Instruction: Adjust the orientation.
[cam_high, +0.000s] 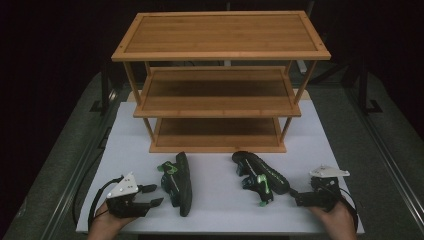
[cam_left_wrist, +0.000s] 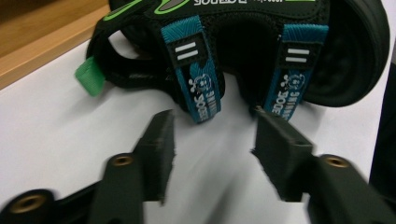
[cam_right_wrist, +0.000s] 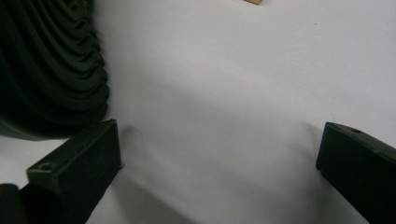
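Bamboo rack (cam_high: 220, 107) stands behind both sandals (cam_high: 178, 182).

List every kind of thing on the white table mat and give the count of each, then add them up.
Black sandals with green and blue straps: 2 (left one, right one)
Three-tier bamboo shelf rack: 1
Black hand-held grippers: 2 (left, right)
Total: 5
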